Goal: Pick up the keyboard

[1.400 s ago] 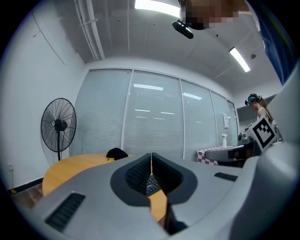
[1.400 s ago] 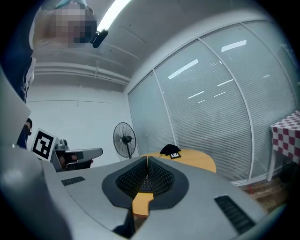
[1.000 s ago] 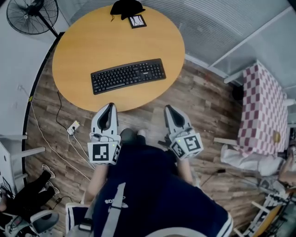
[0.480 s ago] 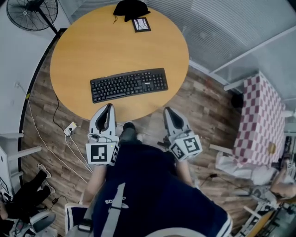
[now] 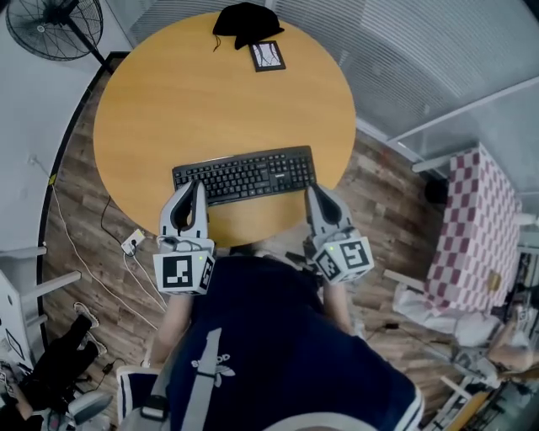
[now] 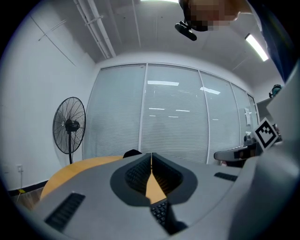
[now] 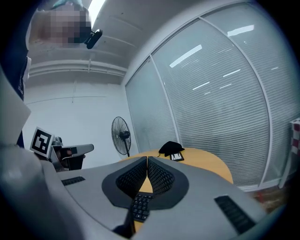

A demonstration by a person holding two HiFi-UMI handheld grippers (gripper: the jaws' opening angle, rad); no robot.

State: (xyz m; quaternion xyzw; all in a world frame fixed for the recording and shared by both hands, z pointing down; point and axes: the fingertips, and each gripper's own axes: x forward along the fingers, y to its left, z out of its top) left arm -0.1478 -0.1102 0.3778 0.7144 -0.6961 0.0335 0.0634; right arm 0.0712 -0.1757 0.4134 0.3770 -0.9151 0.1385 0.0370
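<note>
The black keyboard (image 5: 244, 175) lies flat, keys up, on the round wooden tabletop (image 5: 168, 101), close to its near edge and a little right of the middle. Its long axis runs left to right, roughly along that near edge, with the right end angled slightly farther from the person. The number-pad end is on the right and the front row of keys faces the person.

The left gripper (image 5: 199, 184) reaches in over the near edge, and its tips lie over the front of the keyboard just inside its left end. The right gripper (image 5: 310, 190) does the same at the keyboard's right end, with its tips at the near right corner. Both point away from the person, almost square to the keyboard's long axis. In the left gripper view the two jaws meet at the tips with nothing clamped between them. Bare wood and a few keys show through the gap lower down. The right gripper view shows the same: jaws pressed together, and keyboard keys visible beneath the gap. Whether either tip touches the keyboard cannot be told.

Lettering on the keys and any maker's name are too small to read. Each gripper carries a cube with black-and-white square markers (image 5: 184, 274), and a similar small patterned card (image 5: 268, 55) lies near the tabletop's far edge beside a black cloth item (image 5: 247, 21).
</note>
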